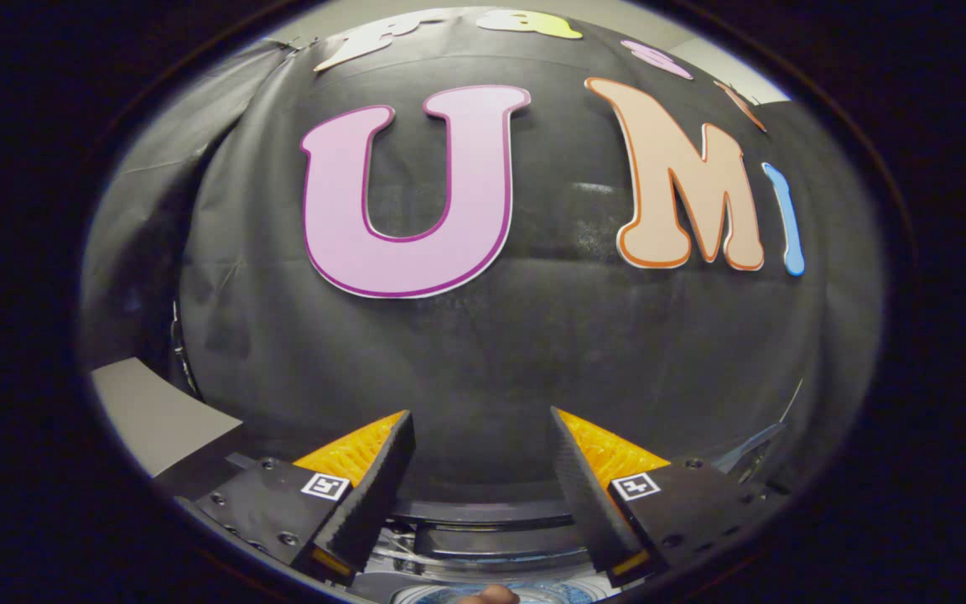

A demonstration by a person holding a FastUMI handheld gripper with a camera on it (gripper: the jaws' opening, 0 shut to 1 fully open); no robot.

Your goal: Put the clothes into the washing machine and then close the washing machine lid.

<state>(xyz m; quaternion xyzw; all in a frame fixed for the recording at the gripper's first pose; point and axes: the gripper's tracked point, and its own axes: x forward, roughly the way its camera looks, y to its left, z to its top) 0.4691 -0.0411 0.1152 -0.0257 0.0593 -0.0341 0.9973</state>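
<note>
My gripper [480,413] is open, and nothing sits between its fingers. It is held high, facing the black cloth wall. Low down between the fingers lies the dark curved top rim of the washing machine [483,512]. Below that rim I see a sliver of a round opening with something blue [441,596] in it, too little to tell whether it is clothing. A small rounded bit that may be a person's fingertip [490,594] pokes in beside it. A thin pale edge [751,445] rises by the right finger, possibly the raised lid.
A grey flat panel [156,411] stands to the left of the left finger, beside the booth's cloth. The black cloth wall [483,335] stands ahead, beyond the fingers.
</note>
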